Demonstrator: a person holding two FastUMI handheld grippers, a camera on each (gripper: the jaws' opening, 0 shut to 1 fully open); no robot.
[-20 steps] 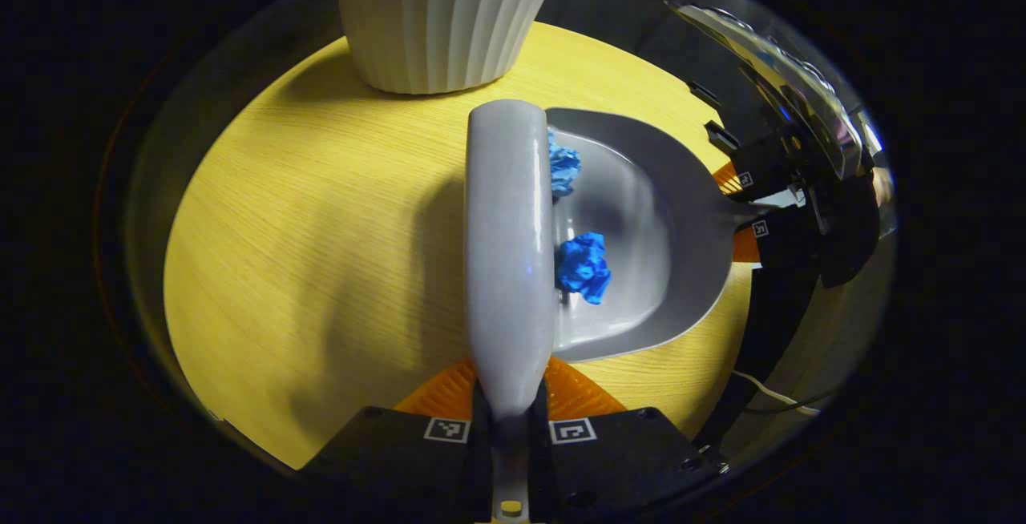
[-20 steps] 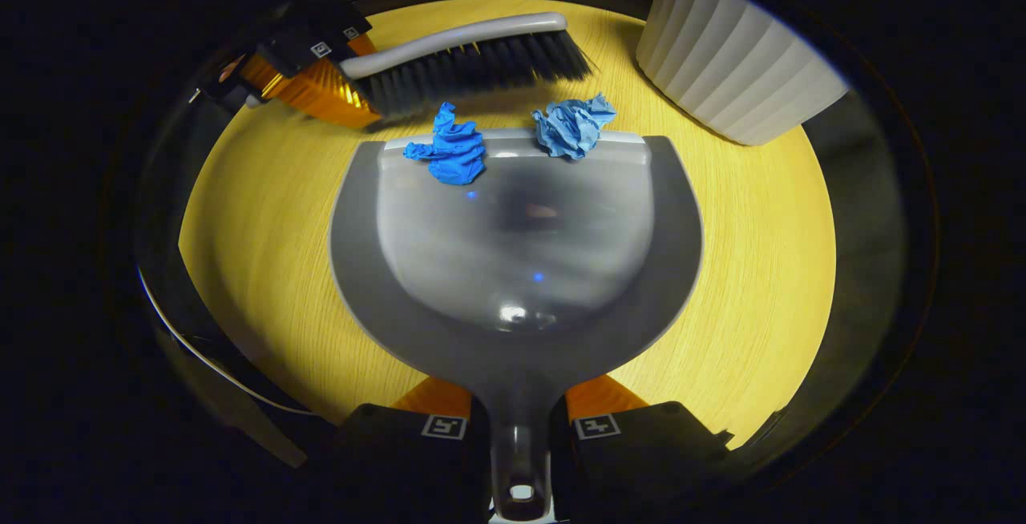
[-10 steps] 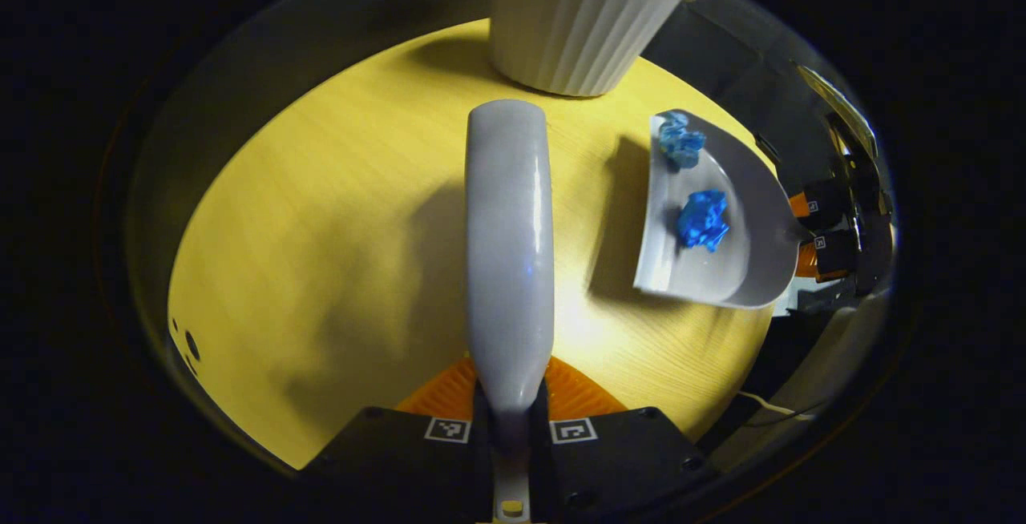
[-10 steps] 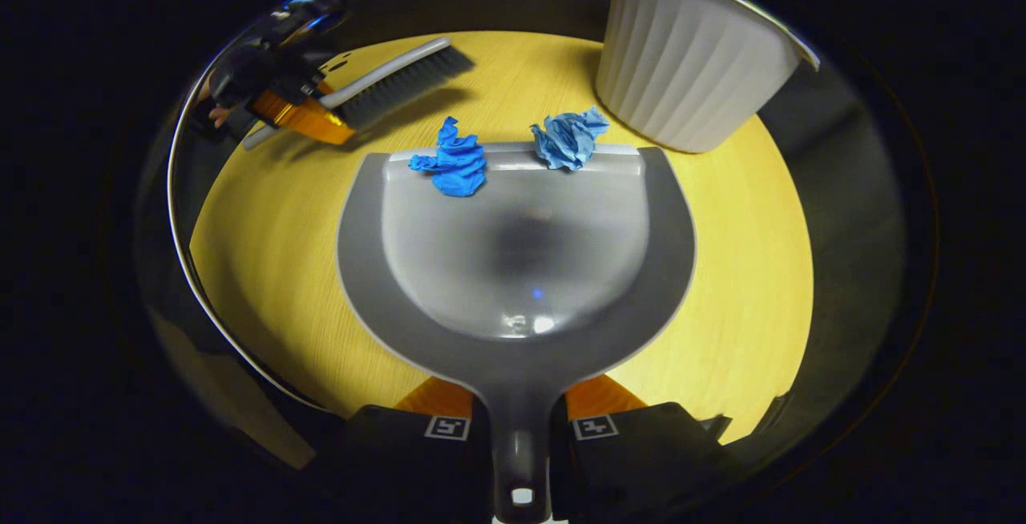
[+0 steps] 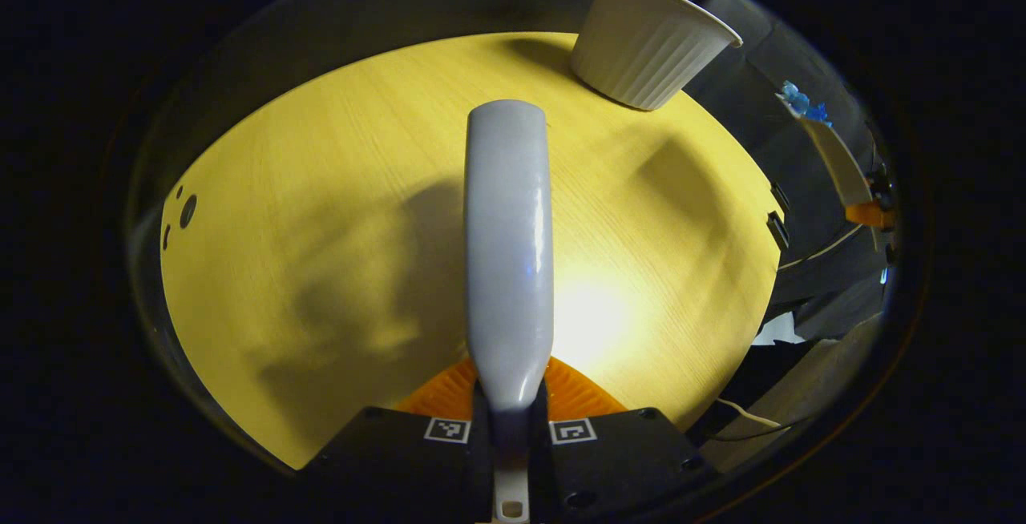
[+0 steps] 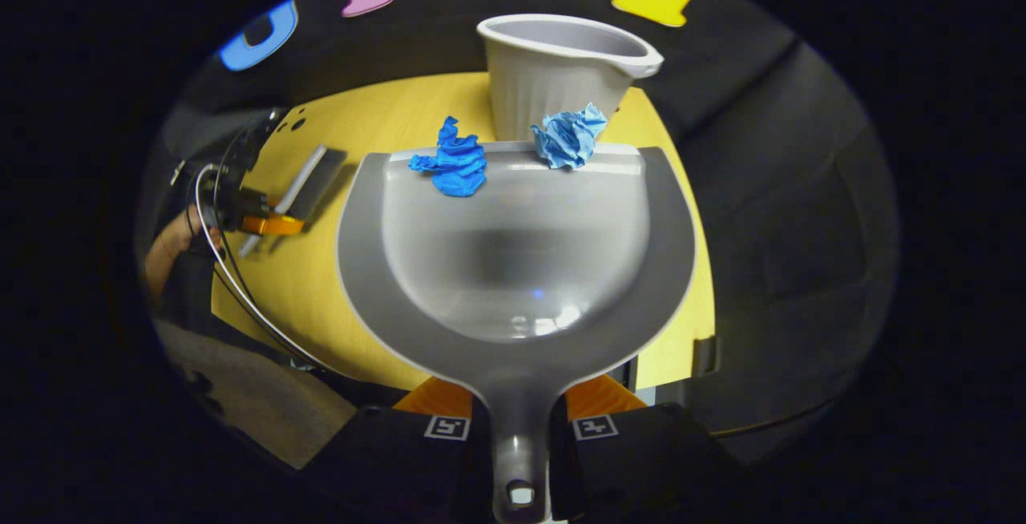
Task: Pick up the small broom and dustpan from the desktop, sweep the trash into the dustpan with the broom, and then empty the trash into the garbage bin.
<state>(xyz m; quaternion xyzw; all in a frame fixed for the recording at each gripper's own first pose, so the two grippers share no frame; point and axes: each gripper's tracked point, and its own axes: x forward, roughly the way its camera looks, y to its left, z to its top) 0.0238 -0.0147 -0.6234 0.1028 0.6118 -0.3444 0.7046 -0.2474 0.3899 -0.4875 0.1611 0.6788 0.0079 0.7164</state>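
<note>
Dustpan (image 6: 513,268) handle sits pinched in our right gripper (image 6: 519,426), two paper wads (image 6: 457,165) at its far lip; garbage bin (image 6: 553,71) stands straight ahead beyond the fingers. Left gripper (image 5: 510,428) clamps the broom (image 5: 508,251).

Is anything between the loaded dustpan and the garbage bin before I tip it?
Nothing visible. The dustpan, with both blue paper wads at its front lip, faces the open white garbage bin directly ahead. The broom is held off to the side.
</note>
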